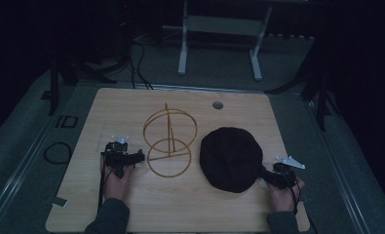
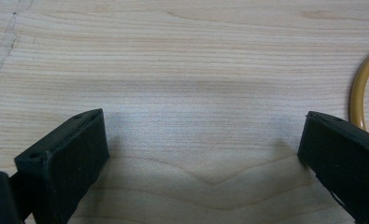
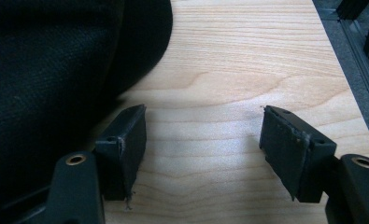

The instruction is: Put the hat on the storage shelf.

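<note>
A black cloth cap (image 1: 230, 158) lies on the right half of the wooden table (image 1: 131, 102). A yellow wire stand (image 1: 169, 141) made of rings and an upright post rests at the middle. My left gripper (image 1: 134, 158) sits just left of the stand's lower ring, open over bare wood (image 2: 201, 140); a curve of the yellow ring (image 2: 359, 88) shows beside its right jaw. My right gripper (image 1: 268, 174) rests at the cap's right edge, open (image 3: 203, 140), its left jaw right beside the black fabric (image 3: 56, 70), nothing between the jaws.
A small round hole (image 1: 218, 105) marks the table's far edge. Cables (image 1: 136, 63) and a white frame (image 1: 219, 29) stand on the floor beyond. The table's right edge (image 3: 341, 60) lies close to my right gripper. Bare wood spans the front.
</note>
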Demonstrator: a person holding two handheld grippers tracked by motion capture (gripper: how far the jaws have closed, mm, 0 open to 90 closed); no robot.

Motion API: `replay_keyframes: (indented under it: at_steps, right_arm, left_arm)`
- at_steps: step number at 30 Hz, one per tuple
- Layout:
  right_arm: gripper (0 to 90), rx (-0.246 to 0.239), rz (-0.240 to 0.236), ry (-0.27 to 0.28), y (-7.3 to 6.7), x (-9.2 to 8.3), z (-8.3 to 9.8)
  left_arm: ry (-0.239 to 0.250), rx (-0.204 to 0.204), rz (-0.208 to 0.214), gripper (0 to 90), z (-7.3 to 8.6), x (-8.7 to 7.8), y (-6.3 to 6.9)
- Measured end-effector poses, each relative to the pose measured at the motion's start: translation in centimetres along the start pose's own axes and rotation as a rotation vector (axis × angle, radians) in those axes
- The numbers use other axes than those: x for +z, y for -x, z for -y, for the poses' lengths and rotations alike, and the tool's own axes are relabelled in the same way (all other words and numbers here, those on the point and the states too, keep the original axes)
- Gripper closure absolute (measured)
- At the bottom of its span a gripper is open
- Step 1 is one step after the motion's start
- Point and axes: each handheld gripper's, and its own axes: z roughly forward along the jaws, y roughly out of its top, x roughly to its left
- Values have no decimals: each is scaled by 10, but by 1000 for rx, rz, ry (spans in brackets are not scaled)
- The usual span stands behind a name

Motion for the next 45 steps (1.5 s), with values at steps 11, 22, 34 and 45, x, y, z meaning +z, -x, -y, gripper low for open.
replay_keyframes:
  at_steps: [11, 22, 34, 45]
  right_arm:
    - [345, -5, -8, -20, -2, 0, -3]
    - [489, -34, -59, -54, -4, -10, -9]
    - [544, -86, -86, -55, 0, -28, -19]
    - [569, -129, -127, -70, -5, -41, -33]
  left_arm:
    - [-1, 0, -1, 12, 0, 0, 0]
    - [-1, 0, -1, 12, 0, 0, 0]
    - [0, 0, 0, 12, 0, 0, 1]
    - [0, 0, 0, 12, 0, 0, 1]
